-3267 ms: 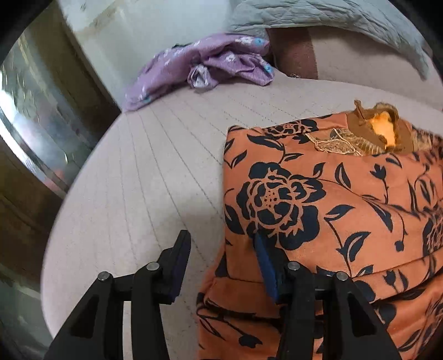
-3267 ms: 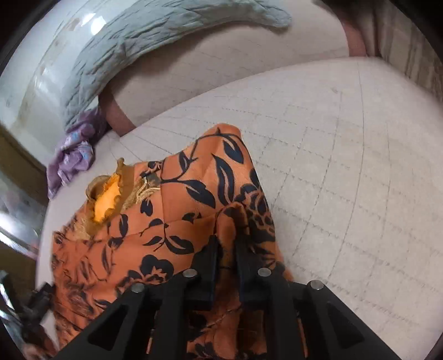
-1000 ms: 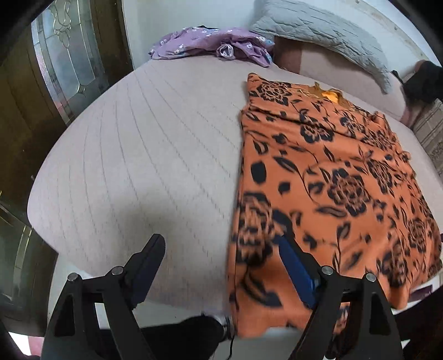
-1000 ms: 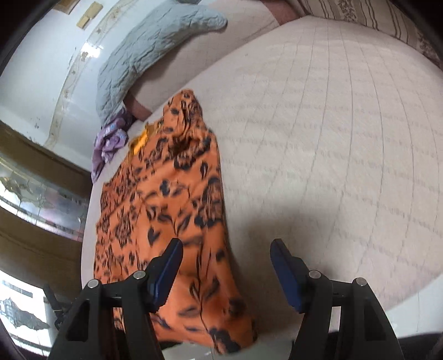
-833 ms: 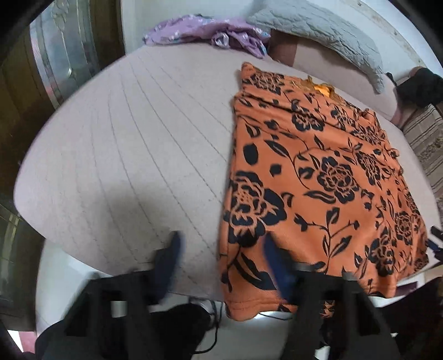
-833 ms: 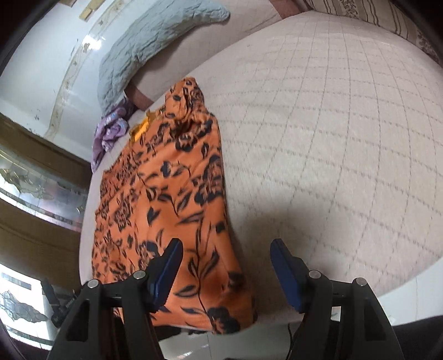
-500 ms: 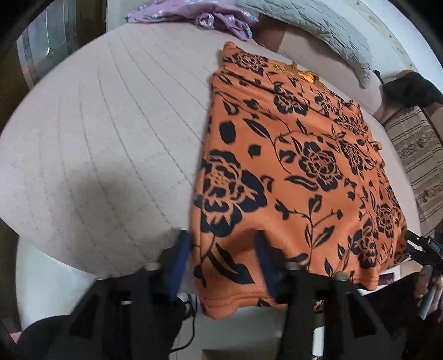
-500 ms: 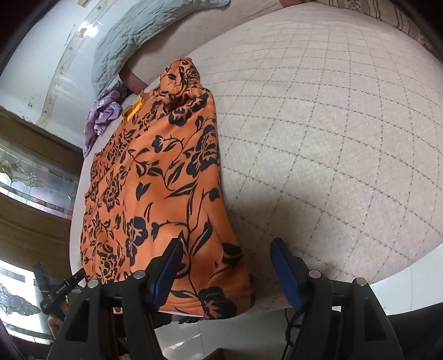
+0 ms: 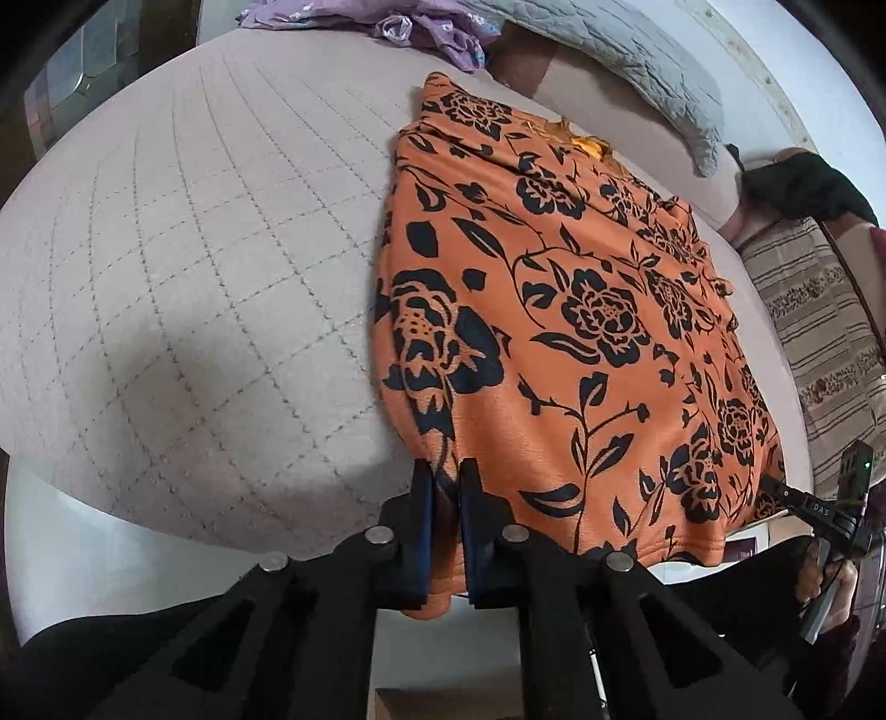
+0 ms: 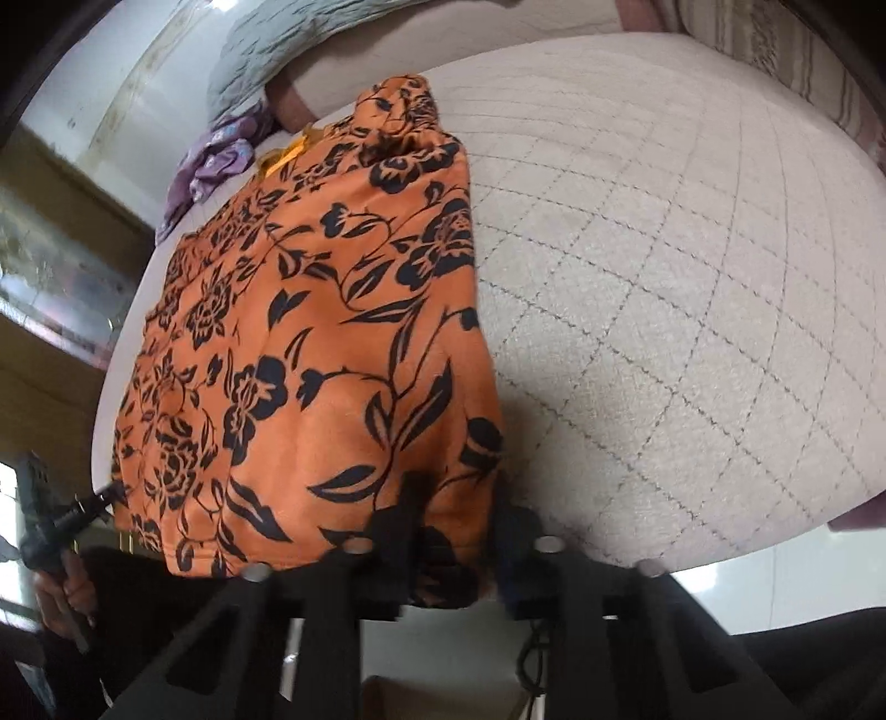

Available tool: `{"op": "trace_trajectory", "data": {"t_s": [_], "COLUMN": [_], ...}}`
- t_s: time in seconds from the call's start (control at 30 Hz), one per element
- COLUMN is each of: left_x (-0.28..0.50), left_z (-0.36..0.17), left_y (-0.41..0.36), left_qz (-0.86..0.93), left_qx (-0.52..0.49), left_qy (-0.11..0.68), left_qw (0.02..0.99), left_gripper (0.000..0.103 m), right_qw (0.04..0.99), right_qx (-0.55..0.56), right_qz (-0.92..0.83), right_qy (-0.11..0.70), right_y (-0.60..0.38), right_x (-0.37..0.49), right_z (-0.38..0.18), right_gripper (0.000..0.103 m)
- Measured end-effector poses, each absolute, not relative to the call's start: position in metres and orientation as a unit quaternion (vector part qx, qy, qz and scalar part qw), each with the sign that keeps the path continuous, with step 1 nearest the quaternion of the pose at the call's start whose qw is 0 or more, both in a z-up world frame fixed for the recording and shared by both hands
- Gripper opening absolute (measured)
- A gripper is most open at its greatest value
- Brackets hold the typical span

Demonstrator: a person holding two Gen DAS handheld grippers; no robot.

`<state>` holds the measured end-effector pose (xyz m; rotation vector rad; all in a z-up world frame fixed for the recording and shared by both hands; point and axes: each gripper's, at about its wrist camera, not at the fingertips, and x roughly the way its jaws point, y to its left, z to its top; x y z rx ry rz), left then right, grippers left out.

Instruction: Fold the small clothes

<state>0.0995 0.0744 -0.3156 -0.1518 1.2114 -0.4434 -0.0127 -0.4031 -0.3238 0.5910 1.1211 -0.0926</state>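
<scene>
- Orange floral garment (image 9: 581, 310): orange fabric with black rose and leaf print, spread flat on the quilted bed (image 9: 194, 249). Its neckline end lies toward the pillows, and its hem hangs over the near edge of the mattress. It fills the right half of the left wrist view and the left half of the right wrist view (image 10: 310, 343).
- Left gripper (image 9: 446, 498): jaws drawn nearly together, pinching the garment's near left hem corner. A fold of orange cloth runs between the two blue pads, and the hem hangs below them.
- Right gripper (image 10: 454, 520): at the garment's near right hem corner, with the cloth lying between the fingers. The jaws stand apart with a clear gap. The picture is blurred here, so contact of the pads with the cloth cannot be told.
- Each gripper shows small in the other's view, at the opposite hem corner: the right one (image 9: 803, 507) and the left one (image 10: 83, 512).
- Purple garment (image 9: 387, 16): crumpled at the far end of the bed, well apart from the orange one; also seen from the right wrist (image 10: 216, 160).
- Grey quilted pillow (image 9: 620, 61): along the headboard end, beyond the neckline.
- Striped cloth (image 9: 819, 321): at the right edge of the bed, beside the garment's far side.
</scene>
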Motion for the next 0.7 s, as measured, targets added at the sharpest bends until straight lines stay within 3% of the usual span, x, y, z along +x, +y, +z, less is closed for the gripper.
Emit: {"op": "trace_trajectory", "data": {"t_s": [0.03,0.1,0.17,0.2,0.37,0.7], "left_x": [0.101,0.102,0.101,0.102,0.108,0.179], "left_z": [-0.317,-0.32,-0.32,-0.32,-0.311,-0.207], "left_y": [0.073,0.071,0.071,0.071,0.078,0.075], "left_qz": [-0.206,-0.21,-0.211,-0.212,-0.223,-0.295], "left_qx": [-0.07,-0.075,-0.073,-0.074,-0.085,-0.116], "left_qy": [0.571,0.577,0.576,0.577,0.571,0.491], "left_qw": [0.792,0.785,0.786,0.786,0.785,0.811], "left_gripper": [0.037,0.044,0.037,0.006,0.005,0.005], "right_qw": [0.806,0.808,0.809,0.808,0.804,0.833], "right_qx": [0.276,0.272,0.268,0.269,0.3,0.365], "right_qz": [-0.043,-0.041,-0.035,-0.032,-0.011,0.01], "right_qy": [0.523,0.522,0.522,0.523,0.514,0.415], "right_y": [-0.403,-0.401,-0.4,-0.4,-0.405,-0.449], "right_x": [-0.013,-0.013,-0.012,-0.011,-0.006,0.048], "right_z": [-0.323,-0.321,-0.32,-0.32,-0.311,-0.242], "right_gripper": [0.013,0.011,0.01,0.009,0.008,0.008]}}
